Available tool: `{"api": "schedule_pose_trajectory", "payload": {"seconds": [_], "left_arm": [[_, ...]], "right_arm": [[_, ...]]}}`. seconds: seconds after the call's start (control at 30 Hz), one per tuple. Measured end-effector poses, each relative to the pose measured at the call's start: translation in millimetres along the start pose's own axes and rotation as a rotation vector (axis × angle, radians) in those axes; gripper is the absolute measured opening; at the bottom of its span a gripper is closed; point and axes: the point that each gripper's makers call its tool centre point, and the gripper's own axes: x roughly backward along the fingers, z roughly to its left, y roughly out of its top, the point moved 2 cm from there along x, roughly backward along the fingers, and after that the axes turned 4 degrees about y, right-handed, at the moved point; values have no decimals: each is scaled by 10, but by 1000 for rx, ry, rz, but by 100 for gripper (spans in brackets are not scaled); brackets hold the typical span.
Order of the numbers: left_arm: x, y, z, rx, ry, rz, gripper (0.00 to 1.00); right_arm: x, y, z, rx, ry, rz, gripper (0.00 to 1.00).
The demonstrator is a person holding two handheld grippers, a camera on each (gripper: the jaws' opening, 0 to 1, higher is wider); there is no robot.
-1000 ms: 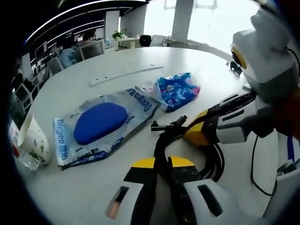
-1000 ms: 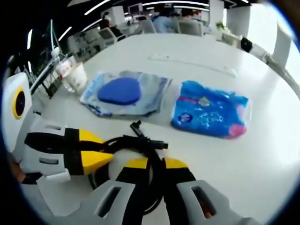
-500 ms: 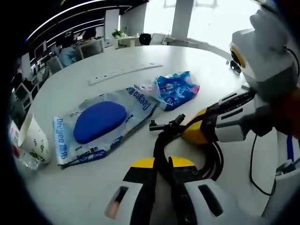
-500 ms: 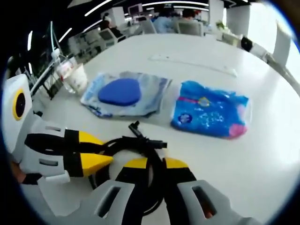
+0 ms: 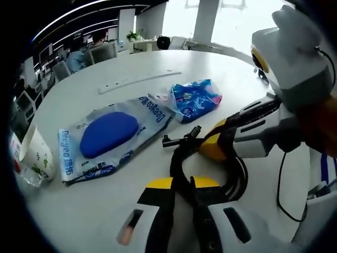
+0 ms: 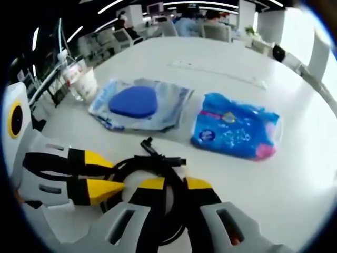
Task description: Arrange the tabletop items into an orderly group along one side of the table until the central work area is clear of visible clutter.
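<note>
Both tools [image 5: 180, 185] [image 5: 210, 145] on black cable coil [image 5: 181, 158]

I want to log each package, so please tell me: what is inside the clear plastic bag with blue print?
Inside the clear bag lies one blue oval pad, seen through the plastic in both views. Whatever lies beneath that pad is covered, so I cannot tell.

Round white table [image 6: 295, 179], carrying a clear pouch with a blue pad [image 6: 138, 104], a blue printed packet [image 6: 235, 130] just beside it, a coiled black cable [image 6: 150, 163] nearer (partly under the jaws), a paper cup [image 5: 36, 156] at the edge.
</note>
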Motion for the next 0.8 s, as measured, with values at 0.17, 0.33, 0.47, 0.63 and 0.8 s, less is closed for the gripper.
{"api": "schedule_pose_trajectory", "payload": {"seconds": [0.17,0.33,0.47,0.63,0.8], "left_arm": [[9,-3,-1,2,2,2,10],[10,7,11,-4,1,1,10],[13,5,19,3,1,0,10],[21,13,27,4,2,1,10],[59,52,42,21,-2,-11,9]], "right_arm": [[-5,5,-2,1,3,7,9],[-3,9,2,0,10,-2,9],[-7,14,-10,-3,14,-8,13],[14,27,-8,-6,16,-15,20],[74,52,5,-15,18,-28,20]]}}
